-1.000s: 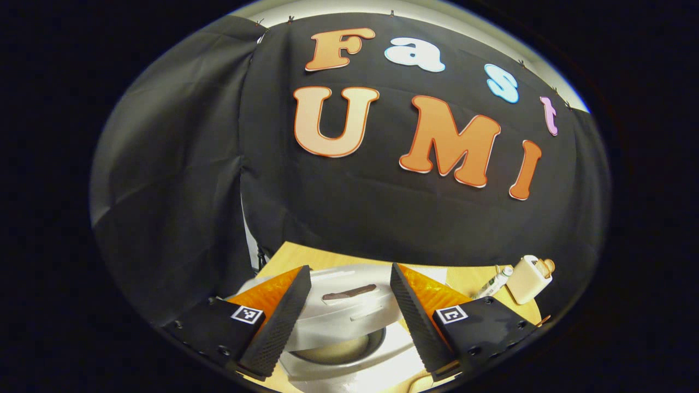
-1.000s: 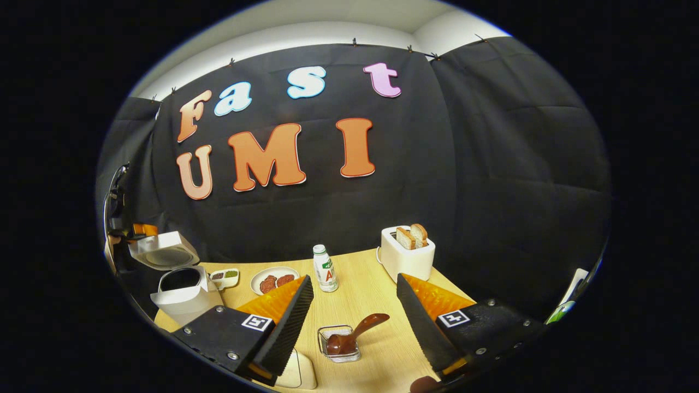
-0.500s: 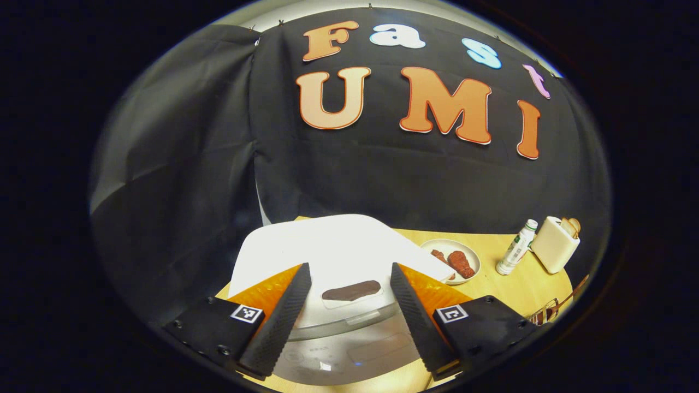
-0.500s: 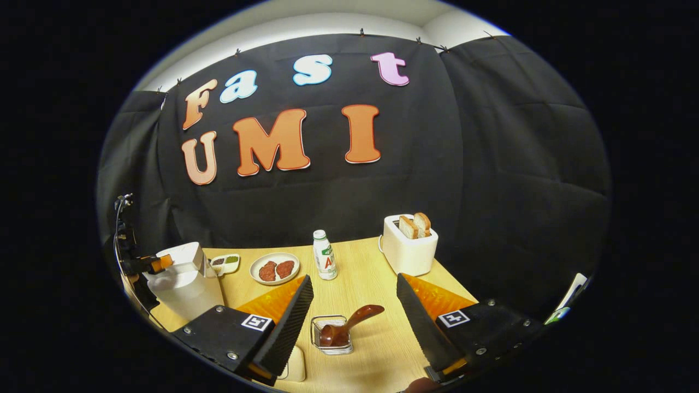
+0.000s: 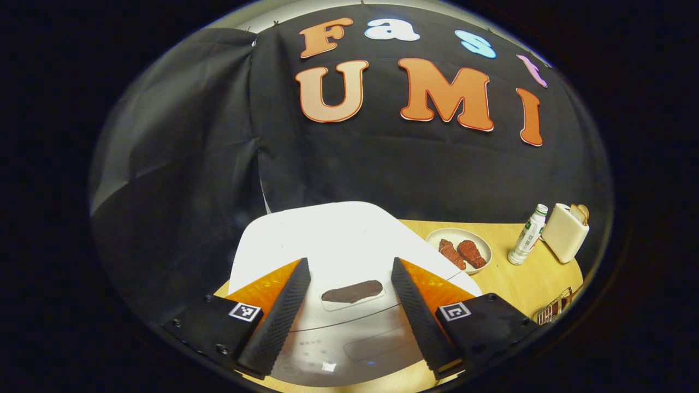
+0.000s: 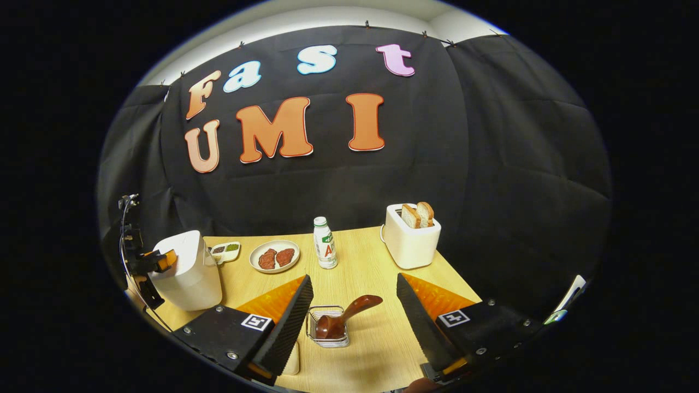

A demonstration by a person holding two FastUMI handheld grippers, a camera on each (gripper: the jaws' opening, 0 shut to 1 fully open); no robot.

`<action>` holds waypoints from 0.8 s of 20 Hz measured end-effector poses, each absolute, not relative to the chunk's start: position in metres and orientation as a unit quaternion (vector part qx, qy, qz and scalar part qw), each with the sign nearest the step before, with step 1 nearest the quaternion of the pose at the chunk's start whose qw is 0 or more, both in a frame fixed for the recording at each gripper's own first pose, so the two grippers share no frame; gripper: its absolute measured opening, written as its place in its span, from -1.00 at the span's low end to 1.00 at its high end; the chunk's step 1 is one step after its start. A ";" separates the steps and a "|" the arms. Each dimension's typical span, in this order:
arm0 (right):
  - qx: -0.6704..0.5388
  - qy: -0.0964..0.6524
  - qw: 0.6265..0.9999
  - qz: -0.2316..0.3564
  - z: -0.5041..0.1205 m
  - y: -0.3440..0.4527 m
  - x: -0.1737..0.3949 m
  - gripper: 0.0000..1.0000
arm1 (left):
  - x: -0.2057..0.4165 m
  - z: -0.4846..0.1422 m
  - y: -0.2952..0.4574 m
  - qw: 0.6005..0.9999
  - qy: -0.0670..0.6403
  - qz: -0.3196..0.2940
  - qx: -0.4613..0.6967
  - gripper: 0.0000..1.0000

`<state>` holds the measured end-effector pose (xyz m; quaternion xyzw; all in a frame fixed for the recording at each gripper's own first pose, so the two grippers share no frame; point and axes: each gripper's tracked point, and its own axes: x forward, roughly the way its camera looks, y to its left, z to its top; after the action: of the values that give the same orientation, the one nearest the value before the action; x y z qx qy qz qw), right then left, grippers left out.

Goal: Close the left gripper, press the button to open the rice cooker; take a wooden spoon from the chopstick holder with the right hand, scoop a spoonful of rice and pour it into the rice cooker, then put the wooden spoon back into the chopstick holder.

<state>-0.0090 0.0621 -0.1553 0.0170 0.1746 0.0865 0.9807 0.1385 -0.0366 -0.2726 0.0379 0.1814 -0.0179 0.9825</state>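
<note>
The white rice cooker point(image 5: 327, 240) stands with its lid down, right in front of my left gripper point(image 5: 348, 263). That gripper is open, and the dark lid button point(image 5: 352, 291) shows between its fingers, untouched. In the right gripper view the cooker point(image 6: 188, 270) sits at the table's far left with the left gripper point(image 6: 155, 261) against its near side. My right gripper point(image 6: 354, 278) is open and holds nothing. It hovers just above and behind the wire chopstick holder point(image 6: 327, 338), in which the brown wooden spoon point(image 6: 349, 312) leans to the right.
On the wooden table point(image 6: 371, 262) stand a plate of meat point(image 6: 274, 255), a small bottle point(image 6: 326, 250), a white toaster with bread point(image 6: 410, 240) and a small sauce dish point(image 6: 225, 250). A pale container point(image 6: 292, 359) lies partly hidden beside the right gripper's left finger.
The rice cooker's lid has gone from raised to shut. The left gripper has come down with it and drawn back a little. The right gripper has backed off slightly from the spoon holder.
</note>
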 end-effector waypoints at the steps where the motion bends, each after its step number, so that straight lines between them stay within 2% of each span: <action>1: 0.018 0.175 0.981 0.086 -0.155 0.062 -0.009 0.90 | 0.137 -0.272 -0.036 0.981 0.190 -0.021 0.038 1.00; 6: 0.030 0.161 0.983 0.084 -0.142 0.067 -0.007 0.90 | 0.120 -0.246 -0.023 0.981 0.189 -0.020 0.037 1.00; 11: 0.027 0.130 0.988 0.082 -0.114 0.069 -0.002 0.90 | 0.101 -0.187 -0.017 0.986 0.163 -0.045 0.010 1.00; 16: 0.032 0.104 0.991 0.082 -0.084 0.074 0.000 0.90 | 0.076 -0.098 0.003 0.996 0.084 -0.032 0.000 1.00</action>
<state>-0.0002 0.0735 -0.0845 0.0317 0.1044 0.0816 0.9907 0.0757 0.0033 -0.0981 -0.0001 0.0840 -0.0320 0.9960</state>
